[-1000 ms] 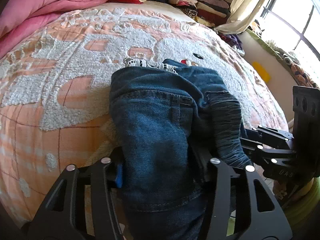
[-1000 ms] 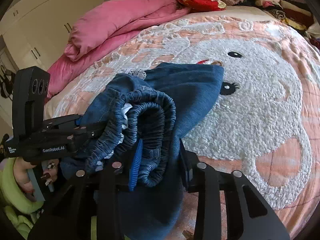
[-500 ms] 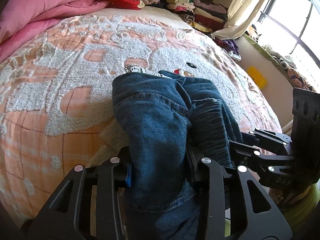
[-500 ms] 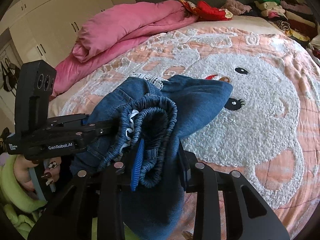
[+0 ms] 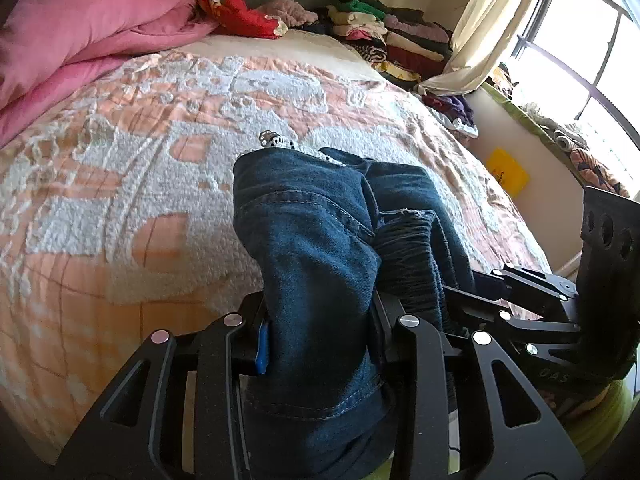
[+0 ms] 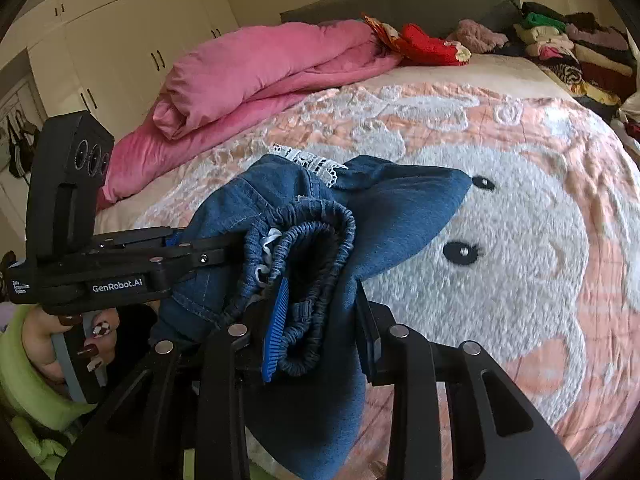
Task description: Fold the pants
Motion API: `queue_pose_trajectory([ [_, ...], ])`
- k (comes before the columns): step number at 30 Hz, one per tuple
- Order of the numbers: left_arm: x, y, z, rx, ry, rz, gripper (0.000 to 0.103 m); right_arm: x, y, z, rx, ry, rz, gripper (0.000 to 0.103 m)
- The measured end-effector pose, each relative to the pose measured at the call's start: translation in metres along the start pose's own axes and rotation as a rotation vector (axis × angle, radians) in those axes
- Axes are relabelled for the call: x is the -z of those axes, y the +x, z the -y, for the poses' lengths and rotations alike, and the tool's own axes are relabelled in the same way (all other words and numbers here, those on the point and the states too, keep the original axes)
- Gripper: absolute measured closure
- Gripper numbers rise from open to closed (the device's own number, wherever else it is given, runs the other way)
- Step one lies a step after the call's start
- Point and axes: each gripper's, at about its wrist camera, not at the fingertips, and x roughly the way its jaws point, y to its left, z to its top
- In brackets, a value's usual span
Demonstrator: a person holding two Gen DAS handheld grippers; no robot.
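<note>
Out ahead of both tools lay the bed [image 6: 520, 120], its peach-and-white cover filling most of each view. A rolled pink duvet [image 6: 256, 64] sat far forward and to the left of the right gripper, and one pile of folded clothes [image 5: 392, 44] stood at the far end, forward and to the right of the left gripper.

One pair of blue denim pants [image 5: 320, 248] was the business here, bunched up and carried by both tools at the near edge of the bed, its far end with the white lace trim [image 6: 316, 162] draped forward onto the cover.

The left gripper [image 5: 320, 332] was pinched on a thick fold of denim, cloth bulging above and below its fingers. The right gripper [image 6: 320, 320] was clamped on the gathered elastic waistband [image 6: 316, 236], just beside the left tool, the two nearly touching.

How would it handle? Soft and floppy, I judged, but with real weight: denim sags wherever it is unsupported. The stitched seams and the ribbed waistband looked like the firm places to take hold, since they would not slide out of the pads the way a single smooth layer might. As held, the bundle was lumpy, so it likely needed spreading flat before any clean fold.

Count: two grippers, one pair of pants, one duvet.
</note>
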Motion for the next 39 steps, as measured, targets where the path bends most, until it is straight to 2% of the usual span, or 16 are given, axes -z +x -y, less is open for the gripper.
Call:
queue_pose_trajectory([
  [21, -0.045, 0.021, -0.015, -0.038, -0.003, 0.016, 0.075, -0.042, 0.026, 0.017, 0.004, -0.01, 0.027, 0.073],
  [30, -0.051, 0.036, -0.021, -0.051, -0.007, 0.0, 0.075, -0.047, 0.043, 0.029, 0.015, 0.015, 0.002, 0.073],
  [36, -0.044, 0.054, -0.032, -0.082, -0.034, -0.046, 0.061, -0.037, 0.057, 0.046, 0.053, 0.074, -0.044, 0.071],
  [39, -0.04, 0.059, -0.037, -0.094, -0.038, -0.06, 0.058, -0.032, 0.06, 0.055, 0.069, 0.102, -0.059, 0.064],
])
